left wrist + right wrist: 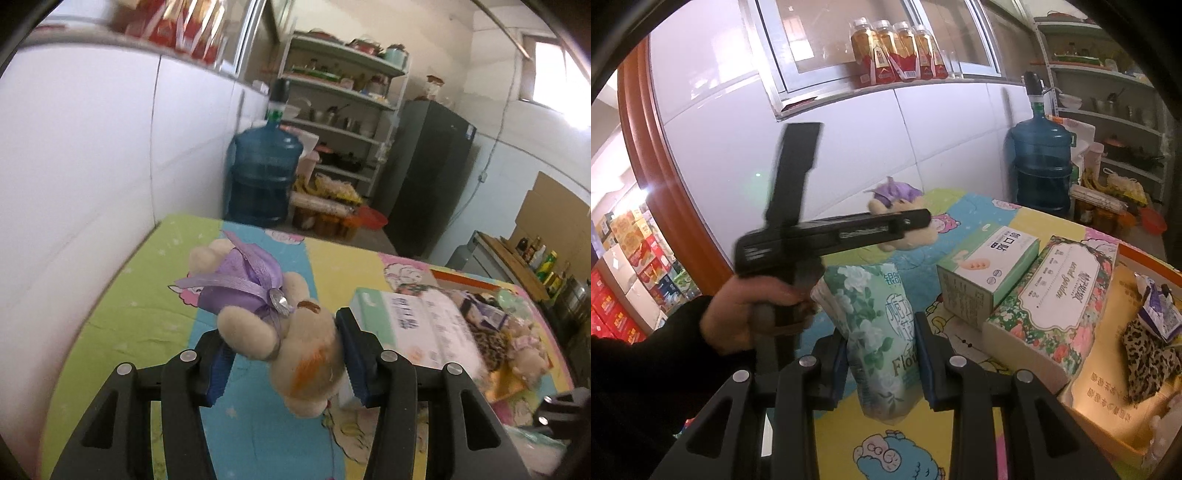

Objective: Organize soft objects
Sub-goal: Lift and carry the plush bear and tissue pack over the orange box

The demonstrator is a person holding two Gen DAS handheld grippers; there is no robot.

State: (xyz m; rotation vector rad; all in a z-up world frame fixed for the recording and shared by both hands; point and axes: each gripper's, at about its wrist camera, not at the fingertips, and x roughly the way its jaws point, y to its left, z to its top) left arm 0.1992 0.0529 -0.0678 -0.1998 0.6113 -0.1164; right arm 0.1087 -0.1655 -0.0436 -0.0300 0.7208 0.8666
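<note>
Holding a small plush bear (291,332) between our left tongs (284,365), we see it lifted clear of the tabletop (129,314), which wears a cartoon-printed cloth in green, blue and yellow stripes. The blue pads pinch the bear at its cream-and-orange end, and its long axis runs away from us and up to the left, the purple satin wrap with its ribbon and clear gem lying at the far half. In the right wrist view the same bear (905,221) pokes out past the tip of the left tongs (916,221), which a hand (746,314) in a dark sleeve grips. Our right tongs (882,362) are pressed onto a soft tissue pack (879,332) printed with white flowers on green; it stands roughly upright, its long axis pointing away from us, and we can read "Flow" at its lower part beside Chinese characters too blurred to make out. On the tabletop to the right sit a mint-green box (990,273) with Chinese writing and a floral tissue box (1052,306) whose label reads "secret garden" in script. Beyond these, an orange-rimmed box (1108,387) holds a leopard-print item (1148,362).
</note>
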